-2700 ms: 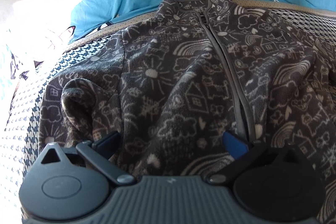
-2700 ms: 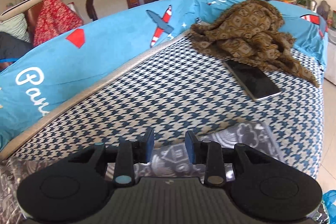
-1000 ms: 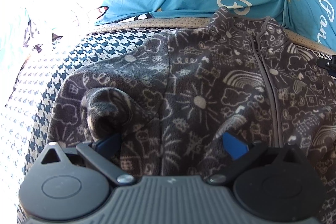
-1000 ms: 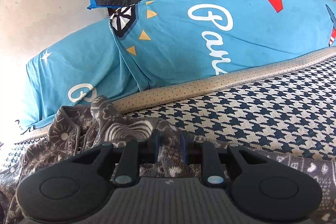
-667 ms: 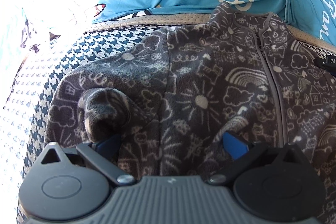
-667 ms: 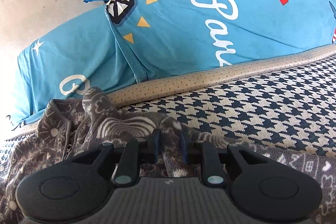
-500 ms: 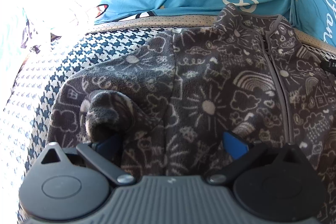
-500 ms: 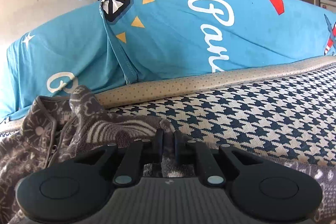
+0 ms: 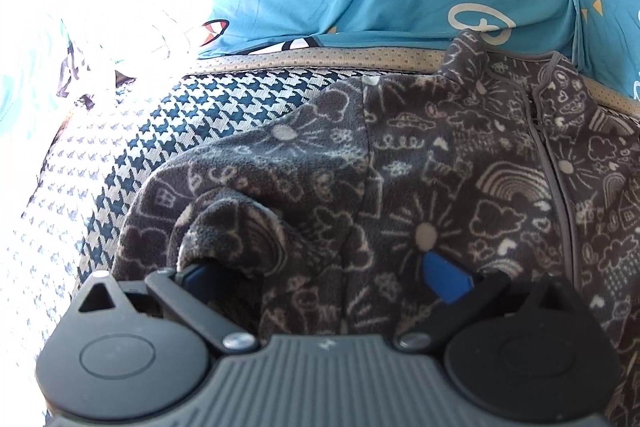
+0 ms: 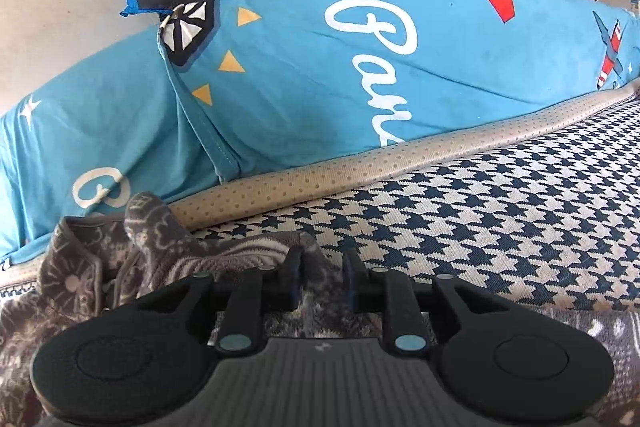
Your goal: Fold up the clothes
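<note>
On sofa seat: right gripper [image 10: 320,281] now clenched on fleece jacket [image 9: 460,187] fold, narrower than before.
Left gripper [image 9: 320,277] stays spread wide over sleeve; fold underway.

The right gripper [image 10: 320,279] pinches the grey fleece jacket [image 10: 224,259].

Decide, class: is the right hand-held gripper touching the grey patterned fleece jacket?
Touching. The right wrist view shows the right hand-held gripper with its jaws closed on a fold of the fleece jacket.
</note>
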`<state>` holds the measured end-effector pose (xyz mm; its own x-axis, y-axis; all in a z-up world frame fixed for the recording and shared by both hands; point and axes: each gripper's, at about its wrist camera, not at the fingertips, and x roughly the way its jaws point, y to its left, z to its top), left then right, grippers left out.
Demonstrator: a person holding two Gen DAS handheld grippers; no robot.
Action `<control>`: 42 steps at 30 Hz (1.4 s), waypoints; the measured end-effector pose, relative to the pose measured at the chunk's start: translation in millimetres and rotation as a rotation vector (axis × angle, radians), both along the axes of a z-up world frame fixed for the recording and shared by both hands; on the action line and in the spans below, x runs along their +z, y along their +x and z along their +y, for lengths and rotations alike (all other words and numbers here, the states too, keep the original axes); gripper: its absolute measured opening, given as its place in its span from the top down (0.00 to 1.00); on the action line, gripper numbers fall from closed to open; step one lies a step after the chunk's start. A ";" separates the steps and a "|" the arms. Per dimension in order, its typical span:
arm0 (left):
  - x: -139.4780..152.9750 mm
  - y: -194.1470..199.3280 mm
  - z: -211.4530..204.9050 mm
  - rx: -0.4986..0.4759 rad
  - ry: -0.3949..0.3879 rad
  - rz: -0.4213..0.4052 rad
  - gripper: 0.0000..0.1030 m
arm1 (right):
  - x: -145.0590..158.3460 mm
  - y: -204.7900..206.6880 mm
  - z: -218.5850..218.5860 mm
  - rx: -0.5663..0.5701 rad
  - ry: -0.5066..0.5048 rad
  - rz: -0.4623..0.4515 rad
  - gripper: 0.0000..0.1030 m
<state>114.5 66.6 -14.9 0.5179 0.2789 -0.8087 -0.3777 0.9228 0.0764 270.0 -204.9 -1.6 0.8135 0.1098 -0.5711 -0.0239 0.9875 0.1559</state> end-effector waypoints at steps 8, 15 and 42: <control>9.8 -18.0 -22.3 -0.046 0.038 -0.026 0.00 | 18.5 -36.9 -21.1 0.063 0.034 0.020 0.69; 10.7 -30.0 -41.0 -0.129 0.084 -0.043 0.00 | 23.7 -71.5 -46.2 0.068 0.068 0.068 0.69; -4.6 -160.1 -96.8 -0.351 0.008 -0.067 0.00 | 40.5 -232.8 -103.4 0.127 0.063 0.152 0.69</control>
<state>-45.6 -30.2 -19.5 0.6347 0.0809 -0.7685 -0.0424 0.9967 0.0698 37.2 -308.3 38.8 0.6957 0.2458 -0.6749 -0.1192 0.9661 0.2290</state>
